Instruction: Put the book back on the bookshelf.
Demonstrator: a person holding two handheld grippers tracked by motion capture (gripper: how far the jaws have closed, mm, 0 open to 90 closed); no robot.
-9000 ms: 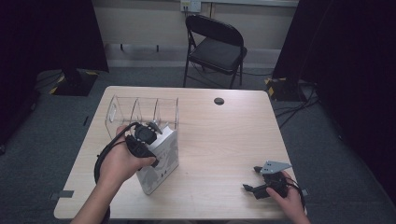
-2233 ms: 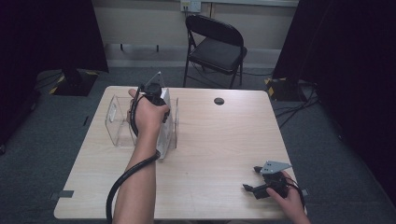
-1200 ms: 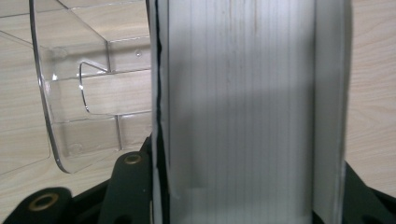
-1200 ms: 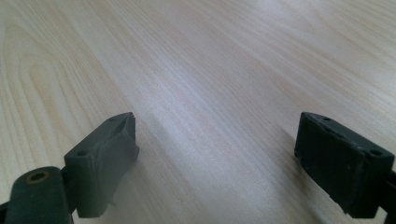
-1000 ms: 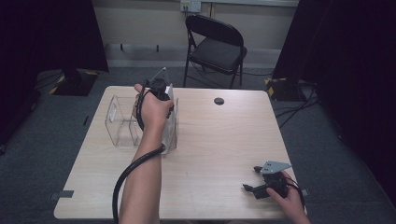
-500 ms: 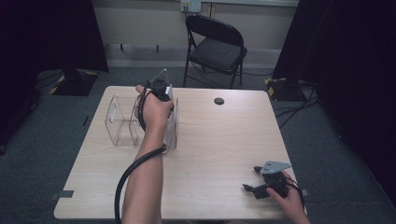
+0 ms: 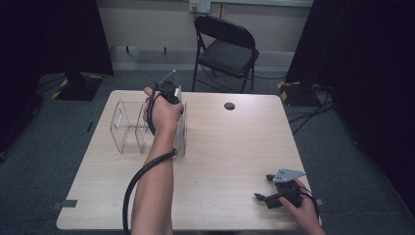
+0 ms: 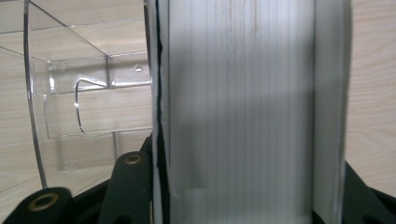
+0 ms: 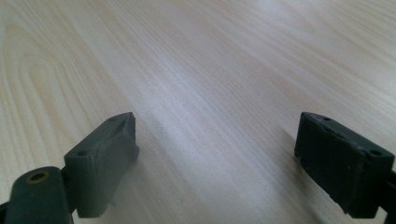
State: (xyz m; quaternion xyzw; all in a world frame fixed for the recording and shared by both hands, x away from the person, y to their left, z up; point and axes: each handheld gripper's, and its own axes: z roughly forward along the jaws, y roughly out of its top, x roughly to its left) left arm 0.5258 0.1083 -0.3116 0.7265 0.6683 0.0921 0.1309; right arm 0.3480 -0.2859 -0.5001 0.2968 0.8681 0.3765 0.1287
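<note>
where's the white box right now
In the high view the white box stands upright at the right end of the clear organizer, left of the table's middle, gripped by the left gripper.

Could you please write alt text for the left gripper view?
A white box stands upright, gripped by the left gripper, beside a clear plastic divided organizer on a light wooden table.

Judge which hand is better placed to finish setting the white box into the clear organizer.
Left. The left gripper is shut on the white box, holding it upright at the clear organizer. The right gripper rests open at the table's near right corner, far from both.
</note>
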